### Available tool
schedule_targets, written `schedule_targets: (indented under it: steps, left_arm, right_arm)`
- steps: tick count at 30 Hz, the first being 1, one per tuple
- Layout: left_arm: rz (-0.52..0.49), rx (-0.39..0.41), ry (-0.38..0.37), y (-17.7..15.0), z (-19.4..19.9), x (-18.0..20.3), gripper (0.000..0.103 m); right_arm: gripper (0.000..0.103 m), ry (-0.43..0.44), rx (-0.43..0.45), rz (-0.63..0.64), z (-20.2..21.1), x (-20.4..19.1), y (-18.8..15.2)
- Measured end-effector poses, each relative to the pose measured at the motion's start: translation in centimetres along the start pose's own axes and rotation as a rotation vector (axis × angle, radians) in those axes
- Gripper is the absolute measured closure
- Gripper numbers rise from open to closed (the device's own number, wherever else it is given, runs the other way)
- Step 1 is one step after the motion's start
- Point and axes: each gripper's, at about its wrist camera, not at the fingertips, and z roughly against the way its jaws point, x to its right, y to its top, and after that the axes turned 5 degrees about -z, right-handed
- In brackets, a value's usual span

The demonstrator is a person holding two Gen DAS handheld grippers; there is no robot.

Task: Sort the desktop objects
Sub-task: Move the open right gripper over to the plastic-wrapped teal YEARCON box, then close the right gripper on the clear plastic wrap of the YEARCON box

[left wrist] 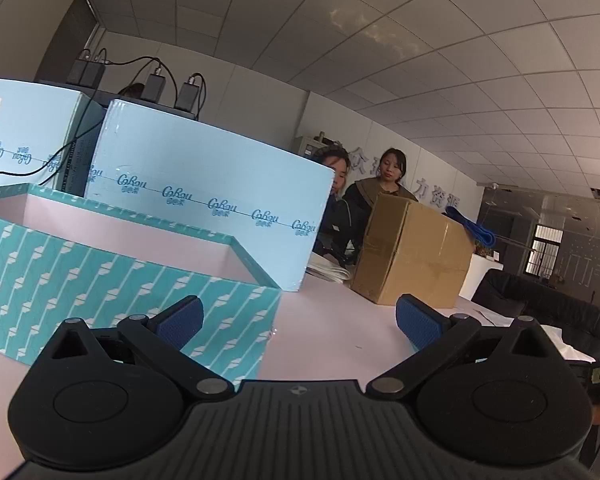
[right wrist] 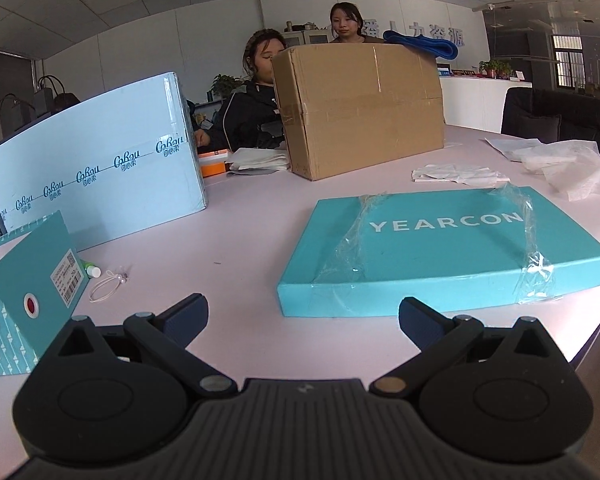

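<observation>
So the pale pink tabletop [right wrist: 252,216] takes up most of both views. At the back there's a brown cardboard box [right wrist: 360,108] with something blue [right wrist: 420,45] lying on top, and next to it a big light-blue carton [right wrist: 100,160] standing on edge. Two people sit behind those. Closer in, a flat teal lid [right wrist: 440,248] printed YEARCON lies on the right with loose clear film [right wrist: 528,248] over it. On the left is the open teal patterned box [left wrist: 120,280], empty-looking pink inside, right in front of the left tongs [left wrist: 298,322]. Just beside that box sit a small white hair tie [right wrist: 106,283] and a tiny green-and-white bottle [right wrist: 91,270]. Left tongs are wide apart holding nothing, and the right tongs [right wrist: 302,322] are spread too, also empty.
</observation>
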Motion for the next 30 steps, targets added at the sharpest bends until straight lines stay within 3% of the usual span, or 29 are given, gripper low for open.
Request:
schedule_targets:
  steps: [7, 16, 30]
  left_arm:
    - [-0.113, -0.101, -0.062, -1.2, -3.3, 5.3, 0.000]
    - [-0.146, -0.168, -0.132, -1.8, -7.1, 9.5, 0.000]
    - [-0.142, -0.260, -0.170, -2.9, -11.8, 12.4, 0.000]
  right_arm:
    - [0.000, -0.035, 0.073, 0.015, 1.1, 2.6, 0.3]
    - [0.000, -0.118, 0.118, 0.071, 1.6, 5.9, 1.6]
    - [0.000, -0.178, 0.115, -0.016, -1.0, 10.9, 4.5]
